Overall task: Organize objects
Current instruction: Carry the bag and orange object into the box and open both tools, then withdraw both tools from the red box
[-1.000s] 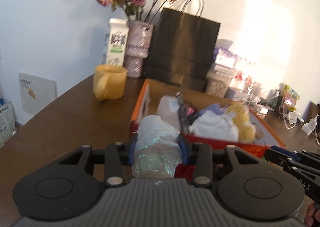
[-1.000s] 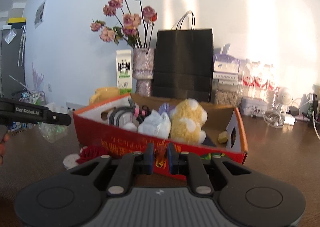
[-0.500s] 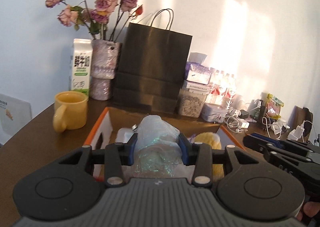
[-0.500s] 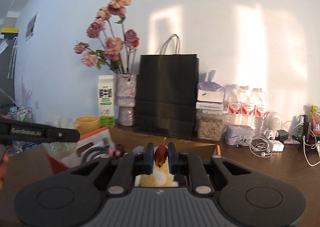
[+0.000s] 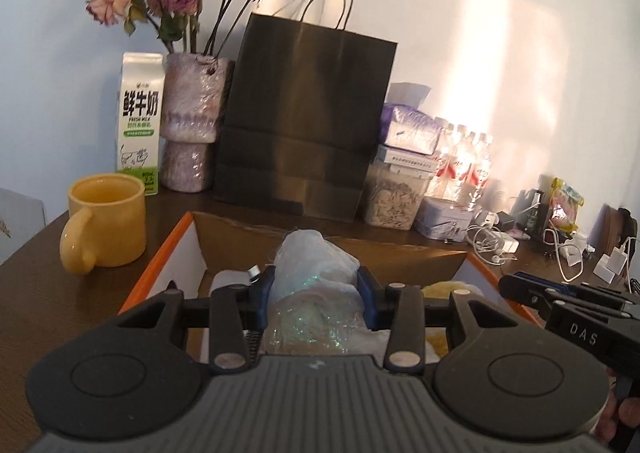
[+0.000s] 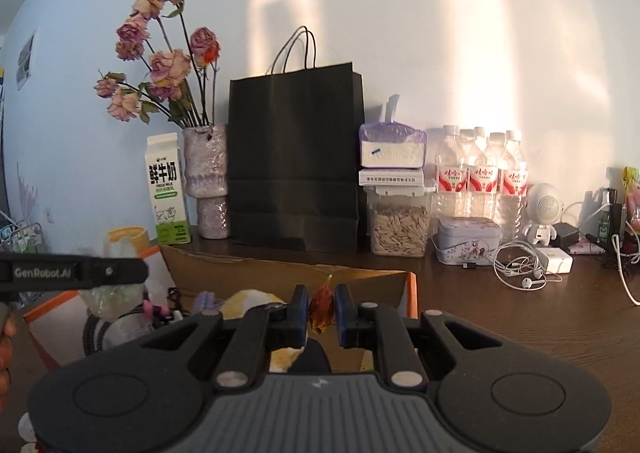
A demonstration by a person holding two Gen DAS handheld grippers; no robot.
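Observation:
My left gripper (image 5: 316, 293) is shut on a crumpled clear plastic bag (image 5: 316, 277) and holds it over the open orange cardboard box (image 5: 168, 249). My right gripper (image 6: 322, 307) is shut on a small red dried flower (image 6: 321, 305), held over the same box (image 6: 412, 293). Inside the box I see a yellow plush toy (image 6: 248, 299), a pink-and-black cable (image 6: 154, 309) and white items. The left gripper's side (image 6: 72, 273) shows at the left of the right wrist view; the right gripper's side (image 5: 568, 313) shows at the right of the left wrist view.
Behind the box stand a yellow mug (image 5: 104, 221), a milk carton (image 5: 140, 121), a vase of dried roses (image 5: 192, 125), a black paper bag (image 5: 304, 117), a seed container (image 6: 400, 225), water bottles (image 6: 480, 177), a tin (image 6: 468, 239) and tangled cables (image 6: 520, 265).
Both grippers rose and moved forward from in front of the box's red side to above its open top, each keeping its object.

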